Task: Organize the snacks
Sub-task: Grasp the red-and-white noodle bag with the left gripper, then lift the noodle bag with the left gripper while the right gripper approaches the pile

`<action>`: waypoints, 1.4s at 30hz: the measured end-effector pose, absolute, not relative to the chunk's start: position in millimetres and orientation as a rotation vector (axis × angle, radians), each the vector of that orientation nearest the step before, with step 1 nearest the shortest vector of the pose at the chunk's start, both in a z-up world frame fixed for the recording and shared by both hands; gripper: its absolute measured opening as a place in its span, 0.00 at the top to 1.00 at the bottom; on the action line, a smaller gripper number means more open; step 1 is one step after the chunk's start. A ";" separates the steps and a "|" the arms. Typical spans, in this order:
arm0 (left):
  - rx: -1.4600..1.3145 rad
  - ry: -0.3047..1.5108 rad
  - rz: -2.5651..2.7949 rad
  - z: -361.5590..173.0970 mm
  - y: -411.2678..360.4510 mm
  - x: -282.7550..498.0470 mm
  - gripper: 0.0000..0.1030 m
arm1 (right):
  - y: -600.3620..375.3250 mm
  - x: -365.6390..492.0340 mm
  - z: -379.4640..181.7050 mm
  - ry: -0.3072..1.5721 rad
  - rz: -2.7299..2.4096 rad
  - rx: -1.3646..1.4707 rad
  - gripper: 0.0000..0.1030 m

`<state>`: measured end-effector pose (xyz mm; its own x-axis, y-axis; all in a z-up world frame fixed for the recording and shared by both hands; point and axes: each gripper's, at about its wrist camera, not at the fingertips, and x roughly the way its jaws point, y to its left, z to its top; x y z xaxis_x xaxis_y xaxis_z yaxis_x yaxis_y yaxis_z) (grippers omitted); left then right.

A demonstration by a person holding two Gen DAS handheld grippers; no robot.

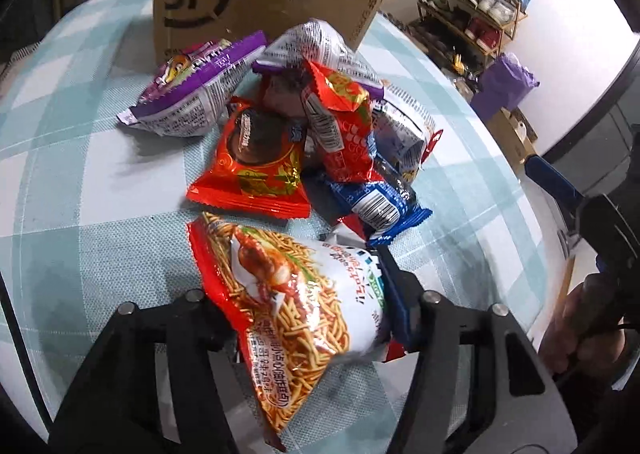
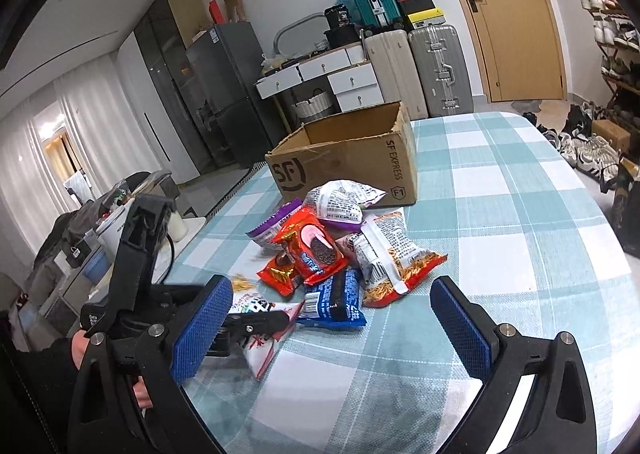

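My left gripper (image 1: pixel 304 294) is shut on a red and white noodle-snack bag (image 1: pixel 292 294), just off the checked tablecloth in front of the pile. In the right wrist view the same bag (image 2: pixel 260 338) shows at lower left, pinched by the left gripper (image 2: pixel 256 324). The pile of snack packets (image 1: pixel 320 133) holds purple, red and blue bags; it also shows in the right wrist view (image 2: pixel 332 250). An open SF cardboard box (image 1: pixel 256 1) stands behind the pile, and appears empty in the right wrist view (image 2: pixel 348 149). My right gripper (image 2: pixel 332 330) is open and empty, in front of the pile.
The table (image 2: pixel 500 213) has a teal and white checked cloth. Its edges curve away at left and right. A shoe rack (image 1: pixel 476 13) stands beyond the right edge. Suitcases (image 2: pixel 420 65) and drawers stand behind the far end.
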<state>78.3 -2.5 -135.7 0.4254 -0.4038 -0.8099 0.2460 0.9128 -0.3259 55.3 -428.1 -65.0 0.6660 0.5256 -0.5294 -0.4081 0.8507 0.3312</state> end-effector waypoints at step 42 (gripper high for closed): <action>-0.250 1.005 -0.405 -109.6 55.5 59.3 0.56 | -426.8 119.7 -85.4 0.740 0.490 0.122 0.02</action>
<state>59.3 55.5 -109.6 0.4710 -0.4397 -0.7647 0.2132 0.8980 -0.3850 119.7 -426.8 -85.4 0.6320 0.4689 -0.6170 -0.3848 0.8810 0.2754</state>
